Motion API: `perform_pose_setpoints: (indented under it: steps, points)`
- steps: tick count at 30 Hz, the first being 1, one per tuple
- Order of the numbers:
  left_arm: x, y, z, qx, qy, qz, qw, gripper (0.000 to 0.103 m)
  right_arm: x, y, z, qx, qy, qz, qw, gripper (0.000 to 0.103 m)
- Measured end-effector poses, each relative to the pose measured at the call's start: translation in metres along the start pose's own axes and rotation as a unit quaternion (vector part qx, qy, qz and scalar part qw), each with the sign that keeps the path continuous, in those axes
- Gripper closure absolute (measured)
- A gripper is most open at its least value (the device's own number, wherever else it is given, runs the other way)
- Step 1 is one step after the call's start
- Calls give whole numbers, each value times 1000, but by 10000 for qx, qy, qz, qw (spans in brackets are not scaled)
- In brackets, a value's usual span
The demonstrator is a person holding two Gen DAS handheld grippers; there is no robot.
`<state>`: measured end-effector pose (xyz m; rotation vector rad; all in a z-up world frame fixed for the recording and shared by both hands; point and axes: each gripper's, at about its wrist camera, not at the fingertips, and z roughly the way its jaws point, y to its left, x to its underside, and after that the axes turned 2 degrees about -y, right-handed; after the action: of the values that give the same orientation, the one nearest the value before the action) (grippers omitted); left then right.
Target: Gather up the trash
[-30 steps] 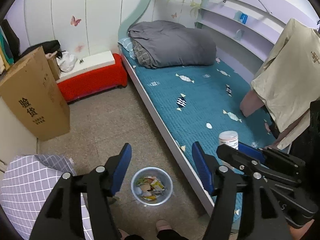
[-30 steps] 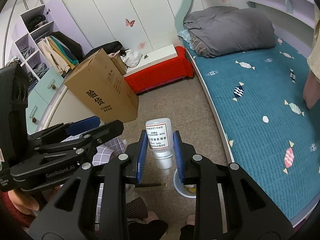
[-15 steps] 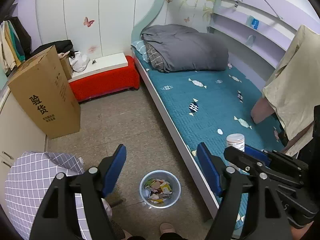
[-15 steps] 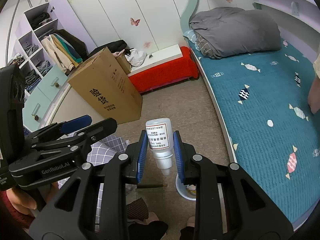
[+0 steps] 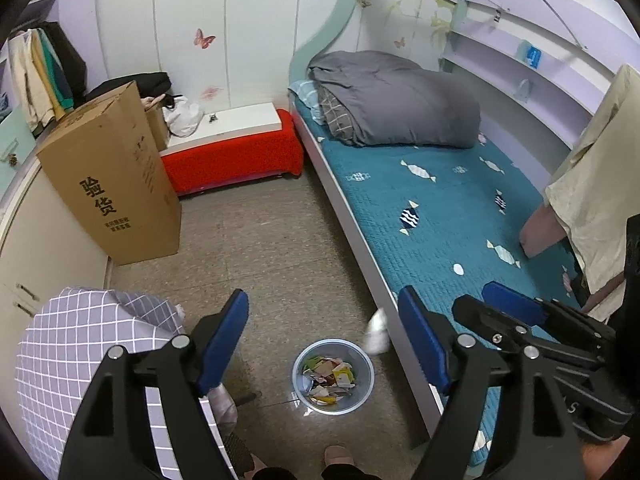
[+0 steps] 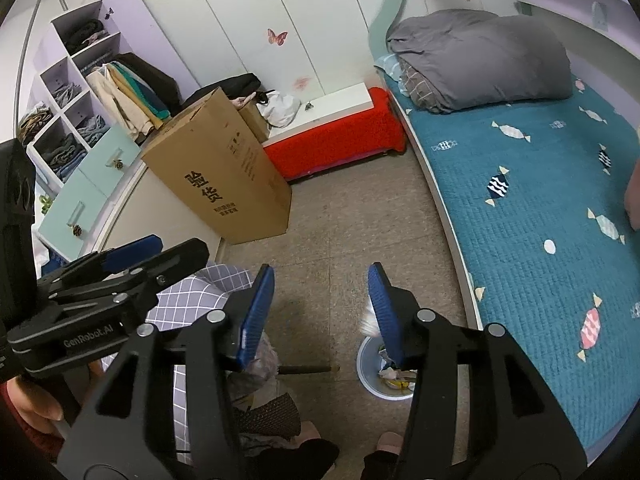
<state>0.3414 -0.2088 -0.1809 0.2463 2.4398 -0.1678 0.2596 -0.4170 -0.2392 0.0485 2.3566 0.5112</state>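
Teal candy-print bedspread (image 5: pixel 440 208) — red bench cover (image 5: pixel 232 160) — grey quilt (image 5: pixel 396 100)

The little white bottle (image 5: pixel 377 332) is a motion-blurred smear in mid-air, right by the bed edge and just above the rim of the trash bin (image 5: pixel 362 394). The bin's a small round translucent tub on the floor, loaded with colourful wrappers and paper scraps (image 5: pixel 329 378).

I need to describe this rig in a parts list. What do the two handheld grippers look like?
Both match: the left gripper and right gripper have matte black angular frames with round silver pivot bolts, each ending in two flat blue finger pads. Seen from the right wrist view, the left gripper's side reads "GenRobot.AI" in pale lettering. No cables show.
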Motion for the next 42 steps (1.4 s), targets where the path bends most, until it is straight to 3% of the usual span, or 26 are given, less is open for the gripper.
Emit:
perform_pose_setpoints:
  steps: [12, 18, 27, 33, 42]
  points:
    - [24, 4, -48, -390, -302, -327, 9982, 26, 11, 20, -33, -76, -112, -563, 9983, 51]
    - [39, 10, -105, -744, -788, -340, 9935, 22, 21, 46, -70, -142, -521, -923, 9943, 45]
    - [66, 26, -182, -900, -1362, -461, 9855, 19, 41, 88, -127, -104, -1194, -1115, 9865, 39]
    - [102, 34, -232, -925, -1580, -245, 9828, 15, 75, 122, -168, 95, -1618, -1001, 9817, 31]
    - [163, 57, -304, -678, -1800, -158, 9812, 12, 151, 173, -237, 471, -2078, -814, 9736, 23]
